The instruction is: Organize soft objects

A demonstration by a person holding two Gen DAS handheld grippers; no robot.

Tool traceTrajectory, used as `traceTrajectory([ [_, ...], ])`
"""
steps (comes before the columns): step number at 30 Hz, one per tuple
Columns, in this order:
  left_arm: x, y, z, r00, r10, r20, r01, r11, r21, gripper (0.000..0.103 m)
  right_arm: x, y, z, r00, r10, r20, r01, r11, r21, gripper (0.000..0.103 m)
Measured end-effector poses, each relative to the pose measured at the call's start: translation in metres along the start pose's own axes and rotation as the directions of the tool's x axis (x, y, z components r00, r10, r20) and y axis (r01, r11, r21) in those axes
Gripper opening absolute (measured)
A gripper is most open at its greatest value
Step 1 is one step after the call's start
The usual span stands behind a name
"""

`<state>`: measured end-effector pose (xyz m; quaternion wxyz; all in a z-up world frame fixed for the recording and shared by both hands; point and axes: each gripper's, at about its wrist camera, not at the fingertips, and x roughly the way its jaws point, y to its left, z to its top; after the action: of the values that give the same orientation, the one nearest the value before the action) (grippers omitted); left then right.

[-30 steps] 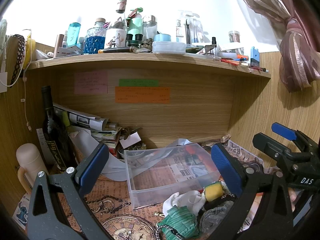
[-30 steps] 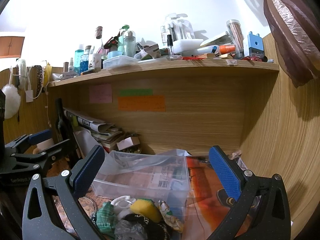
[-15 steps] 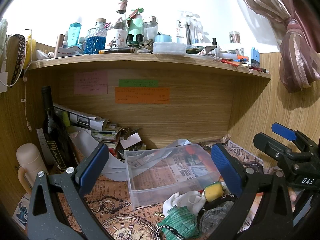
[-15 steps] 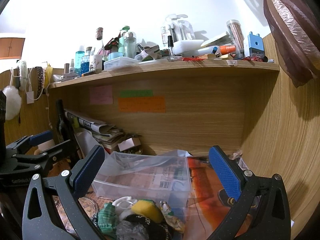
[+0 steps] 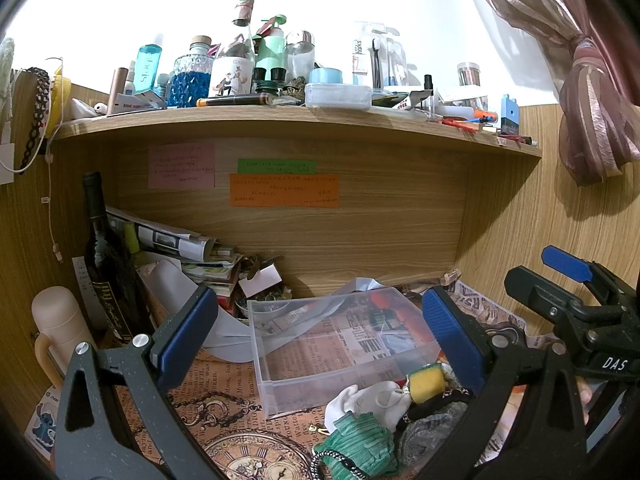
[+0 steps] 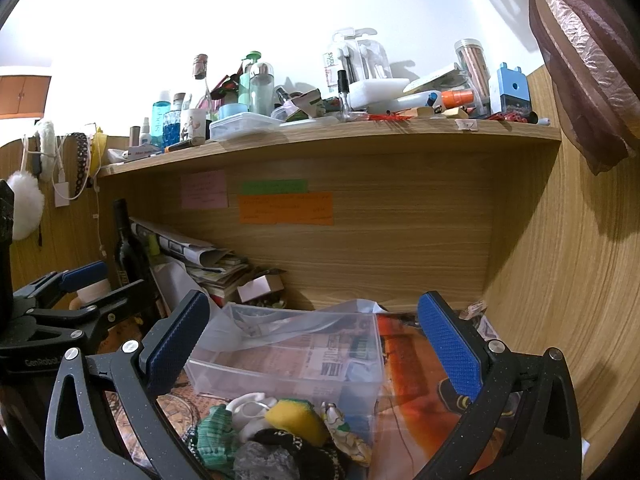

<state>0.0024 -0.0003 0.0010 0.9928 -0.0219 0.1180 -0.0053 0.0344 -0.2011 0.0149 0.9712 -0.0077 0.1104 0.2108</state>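
Observation:
A pile of soft objects lies on the desk in front of an empty clear plastic bin (image 5: pixel 340 344): a green knitted cloth (image 5: pixel 360 446), a white cloth (image 5: pixel 360 400), a yellow sponge (image 5: pixel 426 378) and a grey scrubber (image 5: pixel 424 432). The right wrist view shows the same bin (image 6: pixel 288 356), the sponge (image 6: pixel 296 420) and the green cloth (image 6: pixel 212 436). My left gripper (image 5: pixel 320 336) is open and empty above the pile. My right gripper (image 6: pixel 312 344) is open and empty, hovering over the bin and pile; it also shows in the left wrist view (image 5: pixel 572 292).
A dark wine bottle (image 5: pixel 106 264) and a beige flask (image 5: pixel 56 328) stand at the left. A stack of papers and books (image 5: pixel 192 256) lies behind the bin. The shelf above (image 5: pixel 296 120) is crowded with bottles. A wooden wall (image 6: pixel 560 280) closes the right side.
The right wrist view has tilted slightly, so the pile sits a little higher in it. The left gripper has barely moved. Both stay open.

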Motion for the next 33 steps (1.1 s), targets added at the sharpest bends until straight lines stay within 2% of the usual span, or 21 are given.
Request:
traceTrajectory([
  [25, 0.0003, 0.0001, 0.0011, 1.000, -0.001, 0.001, 0.001, 1.000, 0.003, 0.103, 0.0003, 0.0009, 0.0001, 1.000, 0.000, -0.002, 0.000, 1.000, 0.001, 0.103],
  [33, 0.0095, 0.0009, -0.0086, 0.999, -0.001, -0.035, 0.002, 1.000, 0.001, 0.103, 0.0056, 0.0014, -0.0080, 0.999, -0.017, -0.037, 0.017, 1.000, 0.002, 0.103],
])
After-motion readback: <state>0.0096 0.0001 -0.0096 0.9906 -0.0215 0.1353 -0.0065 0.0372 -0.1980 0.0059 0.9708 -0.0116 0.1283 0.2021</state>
